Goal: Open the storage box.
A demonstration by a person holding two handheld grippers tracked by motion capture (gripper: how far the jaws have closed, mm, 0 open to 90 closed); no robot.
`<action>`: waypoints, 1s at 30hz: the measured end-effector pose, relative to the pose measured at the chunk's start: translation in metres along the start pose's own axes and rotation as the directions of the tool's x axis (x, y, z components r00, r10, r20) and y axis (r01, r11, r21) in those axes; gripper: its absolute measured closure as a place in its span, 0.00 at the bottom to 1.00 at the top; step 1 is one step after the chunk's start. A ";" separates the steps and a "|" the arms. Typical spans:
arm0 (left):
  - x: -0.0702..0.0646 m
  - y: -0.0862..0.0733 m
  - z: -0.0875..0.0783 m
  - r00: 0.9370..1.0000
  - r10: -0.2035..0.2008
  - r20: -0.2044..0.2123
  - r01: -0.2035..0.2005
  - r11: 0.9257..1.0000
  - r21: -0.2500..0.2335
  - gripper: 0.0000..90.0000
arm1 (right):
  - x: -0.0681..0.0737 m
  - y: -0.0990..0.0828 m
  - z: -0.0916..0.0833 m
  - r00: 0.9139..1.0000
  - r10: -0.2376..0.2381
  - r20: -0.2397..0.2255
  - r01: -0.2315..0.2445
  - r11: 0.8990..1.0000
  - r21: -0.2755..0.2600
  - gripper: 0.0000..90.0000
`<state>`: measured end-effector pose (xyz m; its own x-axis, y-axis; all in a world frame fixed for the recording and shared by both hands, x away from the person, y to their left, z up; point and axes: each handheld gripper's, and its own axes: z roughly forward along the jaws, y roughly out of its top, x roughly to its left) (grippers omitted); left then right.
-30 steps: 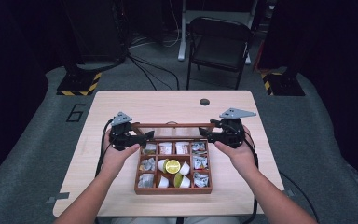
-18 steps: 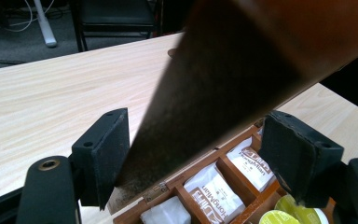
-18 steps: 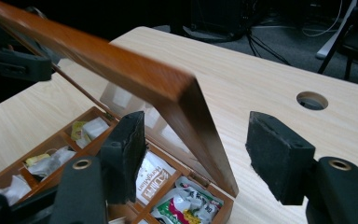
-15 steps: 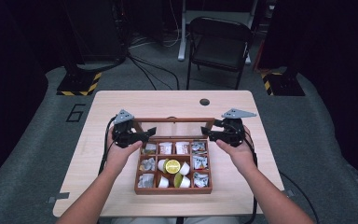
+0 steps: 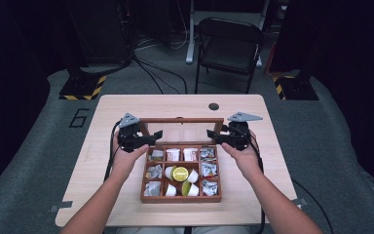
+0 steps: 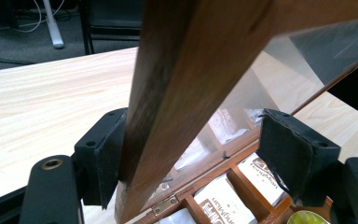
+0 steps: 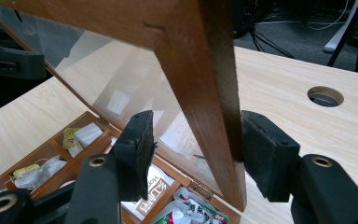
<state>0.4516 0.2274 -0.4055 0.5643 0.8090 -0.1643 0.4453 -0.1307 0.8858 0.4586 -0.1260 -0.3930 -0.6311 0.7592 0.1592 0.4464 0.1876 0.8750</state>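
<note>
Overhead, the wooden box (image 5: 180,175) sits mid-counter (image 5: 126,105), lid (image 5: 181,131) raised. Up close, the left tongs (image 6: 186,154) straddle its side rail, one pad touching; the right tongs (image 7: 196,144), just closing, bracket the other rail, one pad touching.

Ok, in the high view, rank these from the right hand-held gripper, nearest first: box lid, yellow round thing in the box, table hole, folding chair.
1. Box lid: its right edge is between the right hand-held gripper's jaws.
2. Table hole: just beyond, on the tabletop.
3. Yellow round thing: middle of the box, toward the person.
4. Folding chair: on the floor past the table.
</note>
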 end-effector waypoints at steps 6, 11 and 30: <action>0.004 -0.006 0.007 1.000 -0.022 -0.013 0.022 1.000 0.012 0.28 | -0.001 0.002 0.002 1.000 0.012 0.010 -0.012 1.000 -0.008 0.51; 0.007 -0.012 0.014 0.998 -0.057 -0.009 0.057 0.998 0.006 0.29 | -0.002 0.003 0.004 1.000 0.014 0.017 -0.013 1.000 -0.009 0.51; 0.013 -0.018 0.028 0.997 -0.076 -0.018 0.076 0.997 0.001 0.30 | -0.009 -0.012 0.025 0.999 0.024 0.041 -0.025 0.999 0.025 0.46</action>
<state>0.4705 0.2244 -0.4360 0.5161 0.8269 -0.2233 0.4878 -0.0695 0.8702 0.4749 -0.1199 -0.4166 -0.5935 0.7884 0.1617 0.4781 0.1838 0.8588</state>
